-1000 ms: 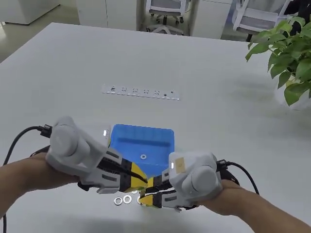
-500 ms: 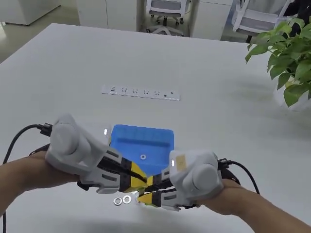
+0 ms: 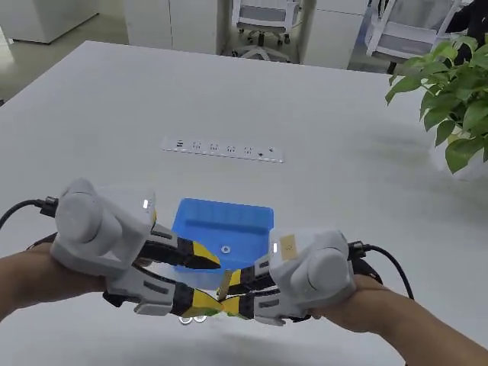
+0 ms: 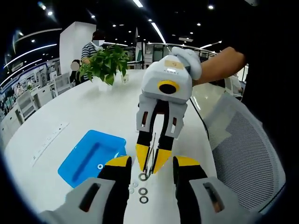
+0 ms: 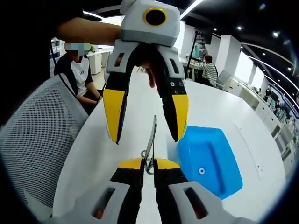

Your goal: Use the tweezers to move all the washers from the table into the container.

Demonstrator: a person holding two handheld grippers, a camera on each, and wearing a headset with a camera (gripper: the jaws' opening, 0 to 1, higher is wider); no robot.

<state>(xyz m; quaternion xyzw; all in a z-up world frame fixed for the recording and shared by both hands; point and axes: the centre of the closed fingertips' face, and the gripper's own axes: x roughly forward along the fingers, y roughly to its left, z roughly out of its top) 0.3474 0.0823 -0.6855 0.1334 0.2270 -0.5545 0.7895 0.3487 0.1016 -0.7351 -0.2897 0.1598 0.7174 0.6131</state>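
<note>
Tweezers (image 5: 150,140) clamped in right gripper (image 5: 148,164), washers (image 4: 143,191) near tip

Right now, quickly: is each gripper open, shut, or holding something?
Left gripper: open, jaws wide apart, holding nothing.
Right gripper: shut on the tweezers.

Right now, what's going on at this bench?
A person works two handheld grippers at a white table. The right gripper is shut on tweezers, tips down at a loose washer. The left gripper faces it, open and empty. One washer lies in the blue container; a few more washers sit on the table beside it.
</note>
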